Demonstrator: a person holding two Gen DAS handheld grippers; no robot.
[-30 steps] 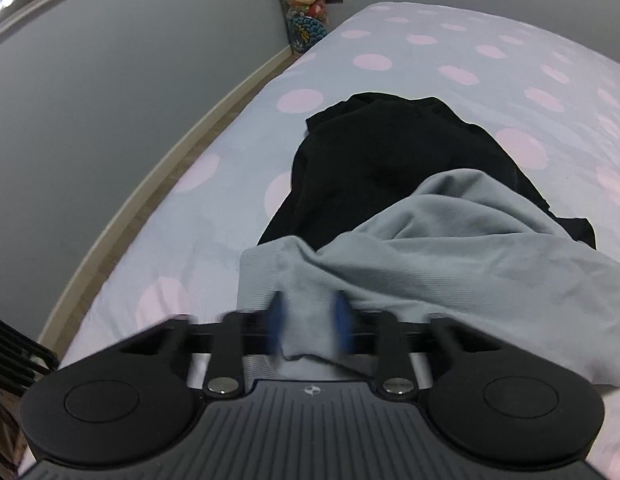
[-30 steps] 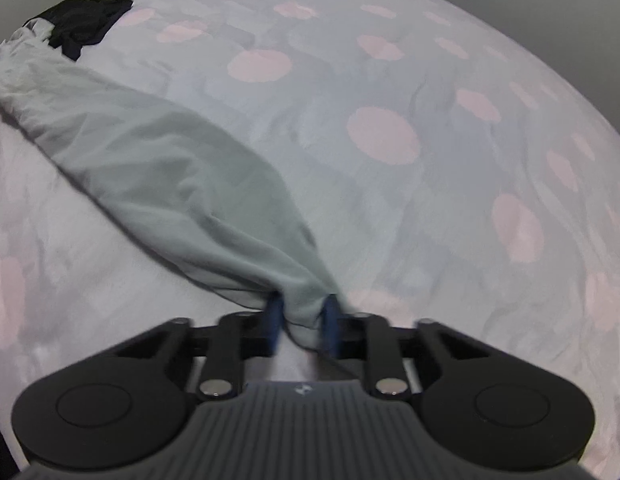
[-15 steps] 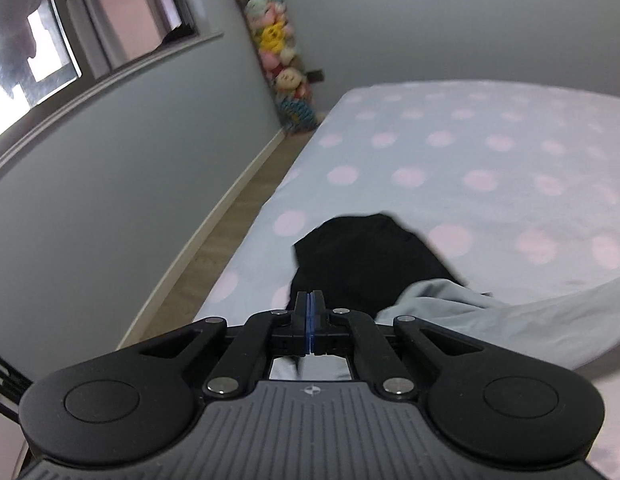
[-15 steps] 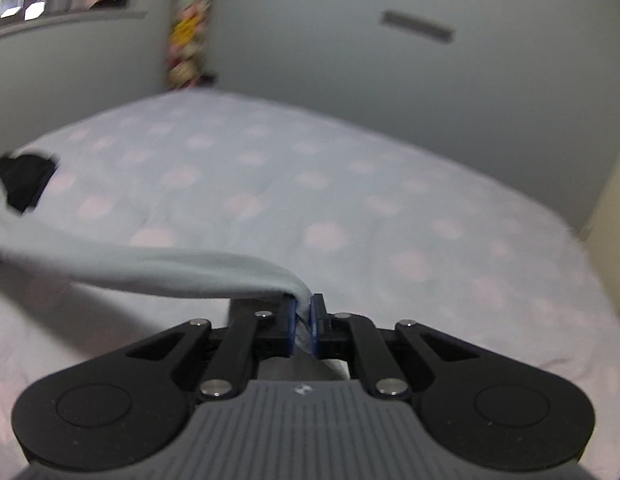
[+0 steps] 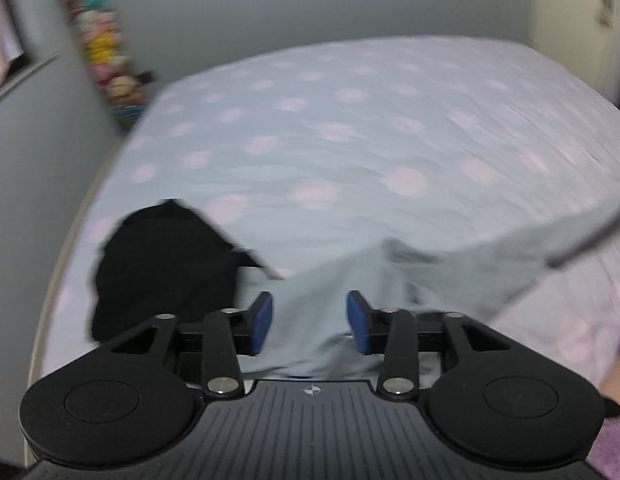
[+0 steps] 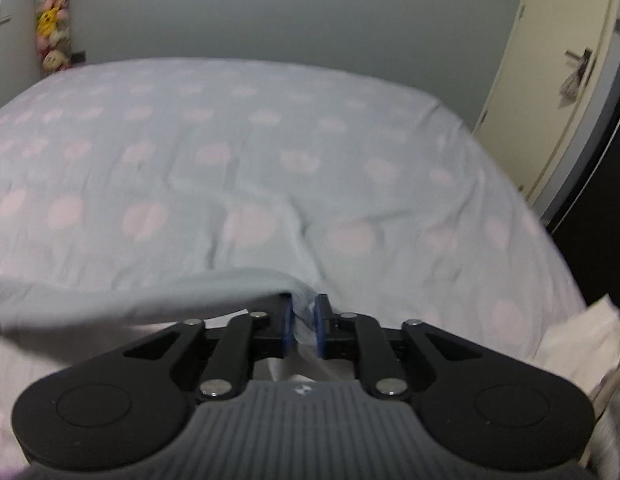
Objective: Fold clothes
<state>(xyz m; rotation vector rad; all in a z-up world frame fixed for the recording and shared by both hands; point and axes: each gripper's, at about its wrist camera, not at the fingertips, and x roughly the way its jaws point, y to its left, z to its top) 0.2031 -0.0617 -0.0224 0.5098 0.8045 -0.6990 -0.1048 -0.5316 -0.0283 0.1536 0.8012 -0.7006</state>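
Both grippers have lifted the grey garment (image 5: 461, 268); left fingers (image 5: 261, 322) spreading, right fingers (image 6: 286, 330) loosening around its edge.

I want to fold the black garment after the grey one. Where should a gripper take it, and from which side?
Probably the pointed far corner of the black garment, where an edge sticks out flat on the bedsheet. Come from the sheet side: the near right edge lies beside or under the grey garment; blur hides which.

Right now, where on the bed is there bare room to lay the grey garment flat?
The dotted pale-blue bedsheet lies bare across its middle and far side, up to the grey wall and the cream door side. The near-left corner is crowded: the crumpled black garment lies there, beside the light grey garment.
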